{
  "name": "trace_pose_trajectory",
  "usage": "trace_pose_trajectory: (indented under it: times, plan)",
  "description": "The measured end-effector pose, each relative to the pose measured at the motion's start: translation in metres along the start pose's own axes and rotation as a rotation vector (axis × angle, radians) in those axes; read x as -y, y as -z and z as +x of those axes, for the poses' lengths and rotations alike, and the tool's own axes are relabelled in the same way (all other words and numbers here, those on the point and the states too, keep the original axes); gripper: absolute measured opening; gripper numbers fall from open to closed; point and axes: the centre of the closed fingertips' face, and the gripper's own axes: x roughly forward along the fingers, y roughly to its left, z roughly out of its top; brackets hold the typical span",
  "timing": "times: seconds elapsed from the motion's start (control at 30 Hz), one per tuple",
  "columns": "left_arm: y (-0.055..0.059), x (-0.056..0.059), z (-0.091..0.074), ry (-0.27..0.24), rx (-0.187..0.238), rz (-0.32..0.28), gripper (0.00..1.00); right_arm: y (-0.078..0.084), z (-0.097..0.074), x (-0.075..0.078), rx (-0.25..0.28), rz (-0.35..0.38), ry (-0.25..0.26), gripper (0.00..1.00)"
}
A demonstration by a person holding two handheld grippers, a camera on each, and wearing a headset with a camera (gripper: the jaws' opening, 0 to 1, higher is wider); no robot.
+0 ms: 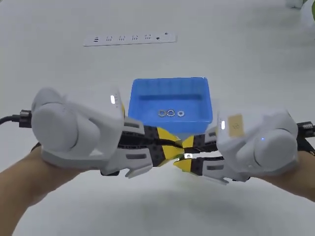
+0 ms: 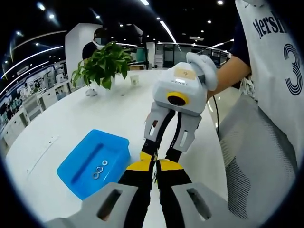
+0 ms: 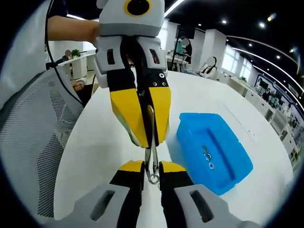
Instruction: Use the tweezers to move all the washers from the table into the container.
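Head view: the left gripper point(image 1: 171, 146) and right gripper point(image 1: 188, 154) meet tip to tip, with the blue container point(image 1: 170, 84) at twelve o'clock from them, three washers point(image 1: 171, 113) inside. Left jaws clamp the tweezers point(image 3: 152, 154), whose tip carries a washer point(image 3: 153, 179). Right jaws closely flank that tip; whether they press it I cannot tell.

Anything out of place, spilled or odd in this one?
Nothing spilled or damaged. Three washers lie inside the blue container, which sits level on the table. The one unusual sight: the left gripper holds the tweezers with a washer at their tip, between the right gripper's jaws.
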Motion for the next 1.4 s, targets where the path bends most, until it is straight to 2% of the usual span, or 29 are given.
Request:
trace_pose_trajectory:
  times: [0.23, 0.47, 0.53, 0.6, 0.73, 0.83, 0.97, 1.17, 1.3, 1.4]
  plan:
    - [0.0045, 0.0016, 0.0042, 0.012, -0.013, 0.000, 0.07, 0.0044, 0.0016, -0.0010, -0.006, 0.014, -0.007, 0.14]
    - [0.0037, 0.0009, 0.0053, 0.022, -0.008, -0.011, 0.07, 0.0082, 0.0016, -0.0012, -0.015, 0.024, -0.011, 0.14]
    - [0.0041, 0.0009, 0.0050, 0.022, -0.014, -0.008, 0.07, 0.0085, 0.0018, -0.0018, -0.015, 0.023, -0.014, 0.14]
    - [0.0045, 0.0020, 0.0046, 0.027, -0.037, 0.008, 0.07, 0.0081, 0.0009, -0.0035, -0.015, 0.019, -0.021, 0.14]
    - [0.0051, 0.0018, 0.0045, 0.036, -0.047, 0.009, 0.07, 0.0068, -0.0026, -0.0034, -0.014, -0.018, -0.047, 0.15]
    - [0.0045, 0.0027, 0.0054, 0.042, -0.048, 0.009, 0.07, 0.0022, -0.0055, -0.0014, 0.007, -0.023, -0.075, 0.15]
    - [0.0032, 0.0005, 0.0072, 0.042, -0.046, 0.002, 0.07, 0.0014, -0.0047, -0.0028, 0.009, -0.039, -0.100, 0.11]
    - [0.0042, -0.0008, 0.0072, 0.047, -0.053, 0.002, 0.07, 0.0019, -0.0039, -0.0022, -0.011, -0.036, -0.084, 0.10]
    - [0.0044, 0.0004, 0.0069, 0.047, -0.051, -0.001, 0.07, 0.0025, -0.0046, -0.0019, 0.001, -0.017, -0.091, 0.10]
    - [0.0044, 0.0011, 0.0071, 0.045, -0.053, 0.015, 0.07, 0.0023, -0.0055, -0.0010, 0.031, 0.051, -0.107, 0.10]
